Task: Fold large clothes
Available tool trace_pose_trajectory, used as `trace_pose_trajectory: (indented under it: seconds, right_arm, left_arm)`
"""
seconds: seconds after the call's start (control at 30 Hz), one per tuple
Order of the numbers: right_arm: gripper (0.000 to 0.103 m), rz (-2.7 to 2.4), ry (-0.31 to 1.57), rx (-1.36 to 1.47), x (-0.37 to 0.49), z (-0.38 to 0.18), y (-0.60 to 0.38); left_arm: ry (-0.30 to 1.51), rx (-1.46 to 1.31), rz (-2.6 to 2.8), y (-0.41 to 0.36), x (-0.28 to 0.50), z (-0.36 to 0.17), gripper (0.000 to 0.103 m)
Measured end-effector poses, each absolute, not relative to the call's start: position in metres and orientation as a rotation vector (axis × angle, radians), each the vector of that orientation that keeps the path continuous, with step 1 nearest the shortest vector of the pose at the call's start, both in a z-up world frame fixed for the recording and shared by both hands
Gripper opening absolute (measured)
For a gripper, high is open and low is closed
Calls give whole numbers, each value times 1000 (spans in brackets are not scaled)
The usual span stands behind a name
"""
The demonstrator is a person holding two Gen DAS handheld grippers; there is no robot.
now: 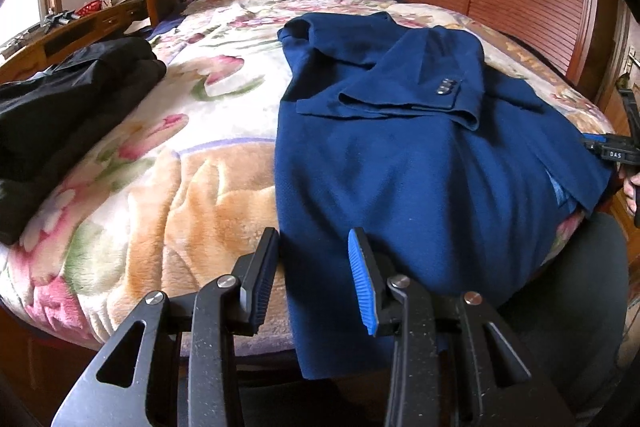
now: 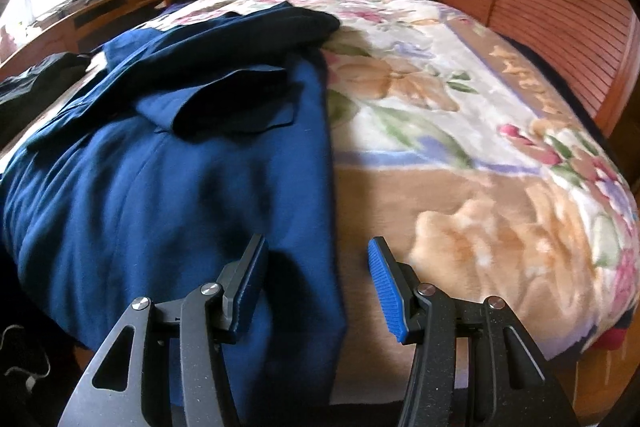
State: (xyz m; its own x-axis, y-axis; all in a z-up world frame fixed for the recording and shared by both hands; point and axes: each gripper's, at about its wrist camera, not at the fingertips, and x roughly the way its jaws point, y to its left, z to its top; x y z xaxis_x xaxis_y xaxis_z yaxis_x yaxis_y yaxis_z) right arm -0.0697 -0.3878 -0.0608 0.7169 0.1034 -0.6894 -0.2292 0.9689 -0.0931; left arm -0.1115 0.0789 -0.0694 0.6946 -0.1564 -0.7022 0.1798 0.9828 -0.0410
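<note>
A navy blue jacket is lying on the floral blanket, sleeves folded across its body, its hem hanging over the near edge. The left gripper is hovering at the hem's seven o'clock corner, jaws parted, gripping nothing. The right gripper is straddling the five o'clock edge, likewise released, wider apart.

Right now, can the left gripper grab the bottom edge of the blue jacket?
Probably yes. The left gripper is open and sits right over the blue jacket where its hem hangs off the bed. Nothing lies between the jaws and the cloth.
</note>
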Motion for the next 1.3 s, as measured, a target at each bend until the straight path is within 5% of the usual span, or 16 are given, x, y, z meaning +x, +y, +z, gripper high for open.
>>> trace_pose_trajectory:
  seconds: [0.17,0.4,0.53,0.63,1.07,1.3]
  right_arm:
    - [51,234,776,-151,-70,-60,-393]
    - [26,306,784,-165,-80,-62,-388]
    - [6,345,754,-169,-83,-59,-381]
    - [5,361,699,-144,-91,-50,-381]
    - [3,406,475,-11,-150,15,-405]
    - [3,491,383,37,-147,46,-398]
  left_arm:
    - [796,31,-215,81,-113,-70,37]
    - [807,28,-242,82,-112,-74,37]
    - [808,26,-276,82,-114,-70,12]
    - [787,39,-276,76,-119,-62,5]
    - [577,-23,-274,82,-181,3,4]
    - [491,-42,-319,78,-153,48,4]
